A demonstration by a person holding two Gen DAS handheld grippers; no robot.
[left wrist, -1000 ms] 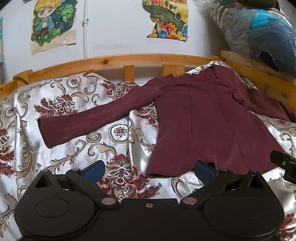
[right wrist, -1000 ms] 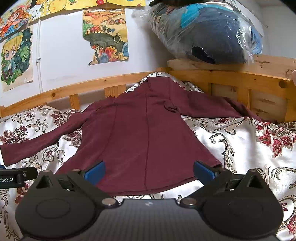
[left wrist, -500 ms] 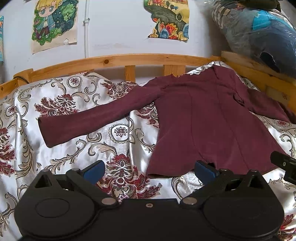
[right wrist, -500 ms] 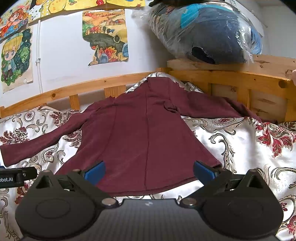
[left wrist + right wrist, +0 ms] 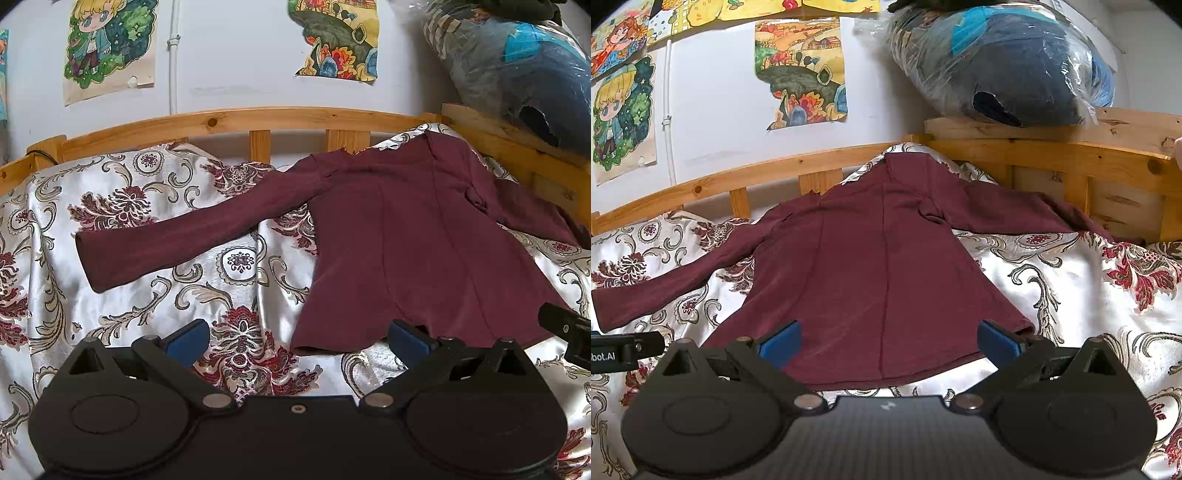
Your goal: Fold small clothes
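A maroon long-sleeved top (image 5: 413, 243) lies spread flat on the patterned satin bedspread (image 5: 147, 295), hem towards me, collar towards the headboard. Its left sleeve (image 5: 177, 243) stretches out to the left; its right sleeve (image 5: 1034, 214) runs right towards the wooden frame. My left gripper (image 5: 299, 338) is open and empty, hovering just before the hem's left corner. My right gripper (image 5: 888, 339) is open and empty, over the hem's middle (image 5: 886, 295). Part of each gripper shows at the other view's edge.
A curved wooden bed rail (image 5: 258, 118) runs behind the top, with a higher wooden frame (image 5: 1071, 155) at the right. A plastic-wrapped dark bundle (image 5: 1004, 62) sits on that frame. Posters (image 5: 107, 44) hang on the white wall.
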